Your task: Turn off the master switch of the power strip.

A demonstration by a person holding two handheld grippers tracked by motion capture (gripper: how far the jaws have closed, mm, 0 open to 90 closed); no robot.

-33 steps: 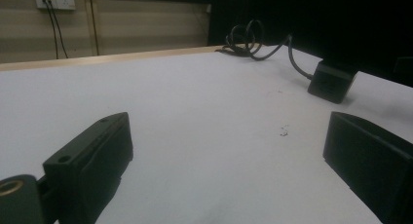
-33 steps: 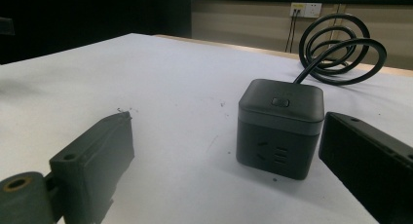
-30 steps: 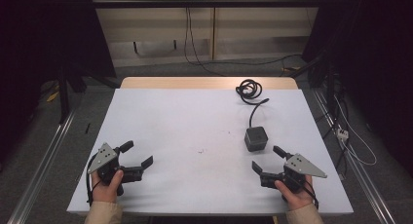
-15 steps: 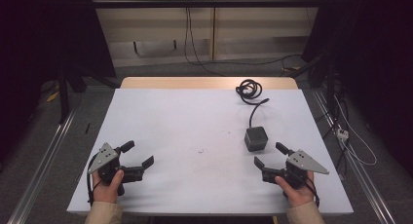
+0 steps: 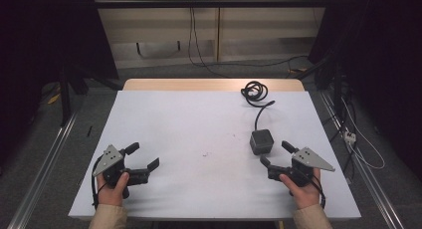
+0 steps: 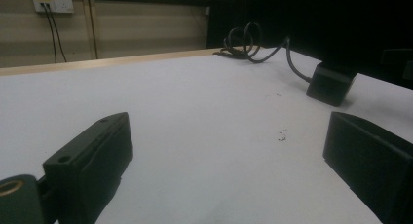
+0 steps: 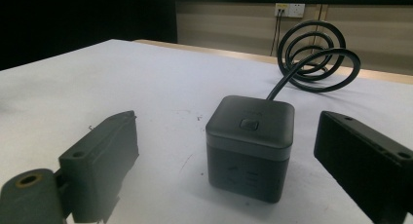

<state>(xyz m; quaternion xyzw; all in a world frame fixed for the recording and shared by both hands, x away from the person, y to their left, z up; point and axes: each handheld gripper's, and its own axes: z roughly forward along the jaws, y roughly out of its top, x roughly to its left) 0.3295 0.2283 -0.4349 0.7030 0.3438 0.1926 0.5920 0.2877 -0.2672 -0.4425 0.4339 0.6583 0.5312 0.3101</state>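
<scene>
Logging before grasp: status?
Both grippers open, left gripper idle, right gripper just short of the cube. Cube upright, cord coiled behind. Nothing between.

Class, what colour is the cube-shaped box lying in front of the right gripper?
Dark grey cube, clearest in the right gripper view.

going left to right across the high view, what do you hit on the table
left gripper → grey cube → right gripper. The coiled cable lies farther back, overlapping the cube's span, so it is left out.
</scene>
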